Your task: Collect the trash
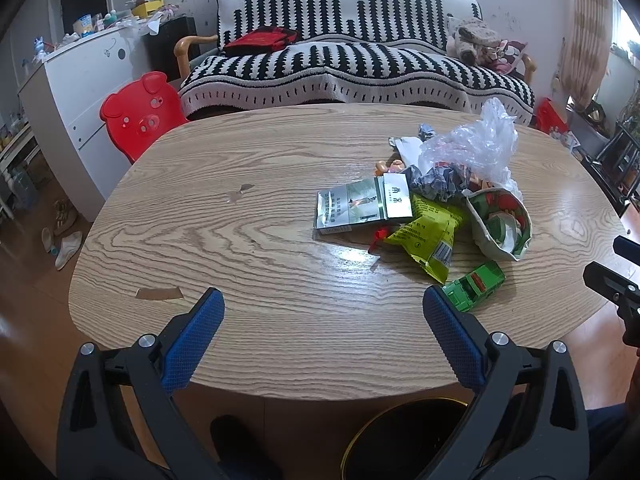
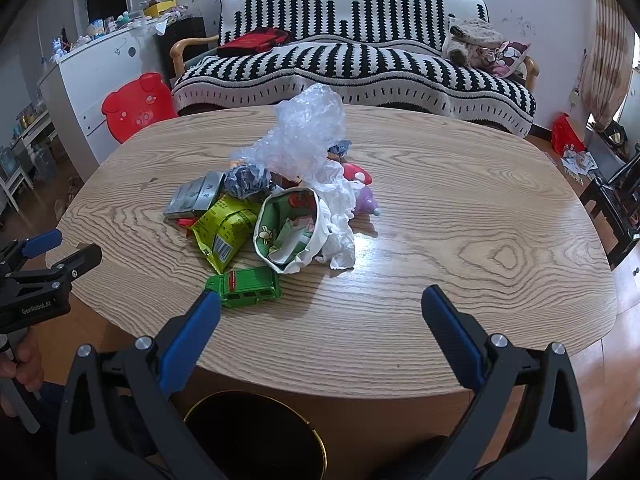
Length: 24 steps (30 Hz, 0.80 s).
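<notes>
A pile of trash lies on the oval wooden table (image 1: 240,240) (image 2: 480,220): a clear plastic bag (image 1: 476,144) (image 2: 304,128), a grey cigarette box (image 1: 356,204) (image 2: 196,196), a green snack wrapper (image 1: 432,236) (image 2: 224,228), a crushed paper cup (image 1: 500,220) (image 2: 292,228), crumpled white tissue (image 2: 340,216) and a crumpled dark paper ball (image 1: 436,182) (image 2: 246,180). A green toy car (image 1: 474,286) (image 2: 248,286) sits at the near edge of the pile. My left gripper (image 1: 324,312) is open and empty over the table's near edge, left of the pile. My right gripper (image 2: 320,312) is open and empty, just in front of the pile.
A dark round bin with a gold rim (image 1: 404,440) (image 2: 256,436) stands on the floor below the table's near edge. A red and a purple toy (image 2: 362,188) lie behind the pile. A striped sofa (image 1: 352,64) and a red pig chair (image 1: 140,114) stand beyond the table.
</notes>
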Motion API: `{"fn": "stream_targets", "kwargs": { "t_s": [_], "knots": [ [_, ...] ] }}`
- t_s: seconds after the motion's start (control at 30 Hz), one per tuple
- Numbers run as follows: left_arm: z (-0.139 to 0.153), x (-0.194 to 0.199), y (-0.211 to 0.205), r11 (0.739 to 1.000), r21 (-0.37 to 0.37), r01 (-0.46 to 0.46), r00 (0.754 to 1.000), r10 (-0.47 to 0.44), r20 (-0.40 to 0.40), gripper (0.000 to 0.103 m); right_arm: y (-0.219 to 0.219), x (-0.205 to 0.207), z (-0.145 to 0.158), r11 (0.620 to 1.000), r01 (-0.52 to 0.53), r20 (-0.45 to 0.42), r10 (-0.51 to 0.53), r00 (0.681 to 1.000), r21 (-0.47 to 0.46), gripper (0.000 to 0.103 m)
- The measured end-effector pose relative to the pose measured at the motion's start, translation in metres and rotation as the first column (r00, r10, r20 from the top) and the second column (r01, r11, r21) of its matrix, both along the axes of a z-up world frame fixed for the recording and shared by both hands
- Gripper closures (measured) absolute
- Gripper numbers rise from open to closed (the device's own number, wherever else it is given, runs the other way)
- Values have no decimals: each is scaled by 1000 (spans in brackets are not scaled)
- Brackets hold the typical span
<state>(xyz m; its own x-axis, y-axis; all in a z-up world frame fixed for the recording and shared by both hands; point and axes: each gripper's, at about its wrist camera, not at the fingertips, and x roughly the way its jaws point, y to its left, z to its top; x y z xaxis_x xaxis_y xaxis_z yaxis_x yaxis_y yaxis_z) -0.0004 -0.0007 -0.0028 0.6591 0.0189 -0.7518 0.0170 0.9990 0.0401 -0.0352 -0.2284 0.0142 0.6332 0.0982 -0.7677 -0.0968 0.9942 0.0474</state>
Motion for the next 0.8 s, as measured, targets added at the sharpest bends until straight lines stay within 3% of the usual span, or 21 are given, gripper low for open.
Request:
{"fn": "stream_targets", "kwargs": {
  "t_s": [0.8],
  "knots": [
    [-3, -2, -1, 1000, 1, 4, 1000, -4, -4, 6, 3, -1, 1, 1000, -5, 1, 5, 1000, -1, 6]
  ]
}}
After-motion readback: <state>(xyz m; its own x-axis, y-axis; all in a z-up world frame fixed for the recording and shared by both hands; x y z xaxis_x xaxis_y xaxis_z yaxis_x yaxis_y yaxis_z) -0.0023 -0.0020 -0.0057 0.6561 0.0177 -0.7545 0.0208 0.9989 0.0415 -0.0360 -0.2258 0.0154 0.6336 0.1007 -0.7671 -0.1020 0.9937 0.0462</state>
